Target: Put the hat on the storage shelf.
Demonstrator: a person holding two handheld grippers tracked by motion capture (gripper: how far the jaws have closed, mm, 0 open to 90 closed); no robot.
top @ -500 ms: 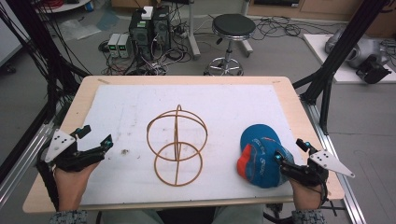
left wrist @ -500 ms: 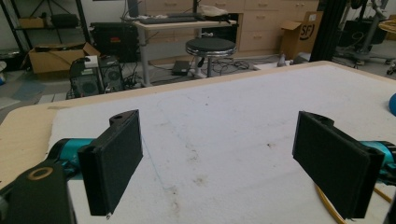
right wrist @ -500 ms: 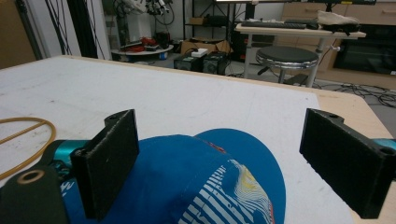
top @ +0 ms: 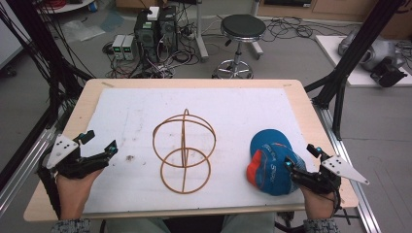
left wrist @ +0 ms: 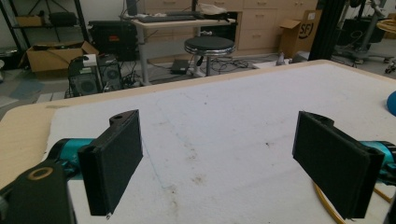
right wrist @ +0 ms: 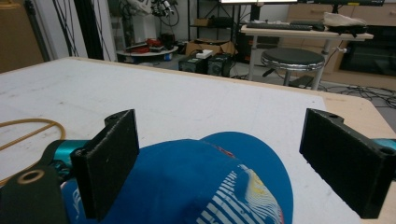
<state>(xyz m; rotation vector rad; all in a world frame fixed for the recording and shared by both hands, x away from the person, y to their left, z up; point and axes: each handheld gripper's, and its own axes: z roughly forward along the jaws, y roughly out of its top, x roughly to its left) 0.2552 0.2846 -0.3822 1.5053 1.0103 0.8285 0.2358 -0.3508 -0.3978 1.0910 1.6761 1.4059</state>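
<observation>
Grey floor [top: 291, 53] beyond the wooden bench [top: 194, 83], strewn with cables. Round black stool [top: 242, 26] just behind the far edge; computer towers [top: 156, 26] beside it. Desk [left wrist: 177, 19], drawers, cardboard boxes [left wrist: 56, 51] farther back. Black frame posts [top: 350, 53] flanking.

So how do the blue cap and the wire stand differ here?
The cap is solid blue fabric with an orange patch and white print; the wire stand is a bare frame of thin brass-coloured hoops you can see through. The cap lies low by the right gripper, whose open jaws straddle it; the stand rises mid-table, apart from both grippers. Both rest on the white mat.
</observation>
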